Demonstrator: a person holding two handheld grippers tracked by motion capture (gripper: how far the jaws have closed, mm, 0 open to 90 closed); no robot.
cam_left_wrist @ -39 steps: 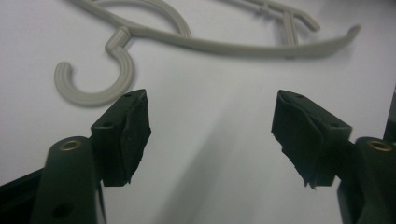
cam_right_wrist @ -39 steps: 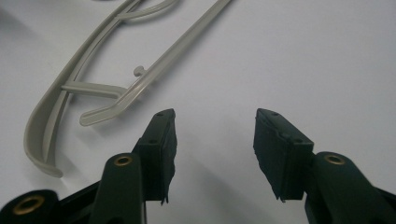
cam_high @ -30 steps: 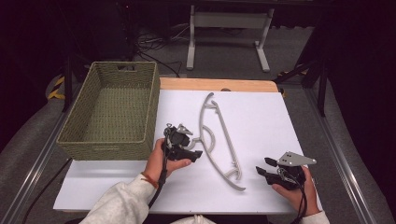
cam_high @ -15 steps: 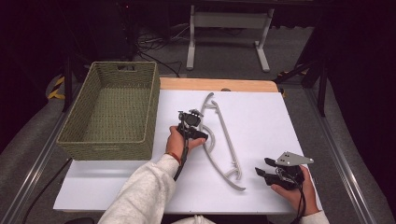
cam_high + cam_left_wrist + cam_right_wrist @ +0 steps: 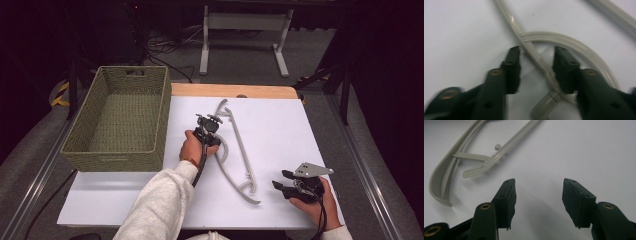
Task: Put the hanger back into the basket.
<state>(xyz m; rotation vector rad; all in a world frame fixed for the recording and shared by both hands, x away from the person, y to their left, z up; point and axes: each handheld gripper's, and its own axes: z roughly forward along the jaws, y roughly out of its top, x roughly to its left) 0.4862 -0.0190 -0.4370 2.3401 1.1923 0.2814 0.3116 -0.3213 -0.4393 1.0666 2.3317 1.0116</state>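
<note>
A grey plastic clothes hanger [image 5: 241, 152] lies flat on the white table top [image 5: 280, 120], running from the middle back toward the front right. My left gripper [image 5: 210, 123] hovers at the hanger's curved hook side. In the left gripper view it [image 5: 537, 50] is open, its two jaws straddling a thin stem of the hanger [image 5: 532, 51] without touching it. My right gripper [image 5: 281, 183] rests near the front right of the table, just right of the hanger's near end. It [image 5: 539, 182] is open and holds nothing, and the hanger's end [image 5: 486, 161] lies ahead to its left.
A green woven basket [image 5: 117, 152] stands along the left edge of the table. A wooden strip [image 5: 235, 91] borders the table's far edge. Beyond it stand a metal frame's legs [image 5: 245, 22] and cables on the floor.
My left gripper has moved away from the person and slightly right, from beside the basket's front corner onto the hanger's hook part. The right gripper has stayed where it was.
</note>
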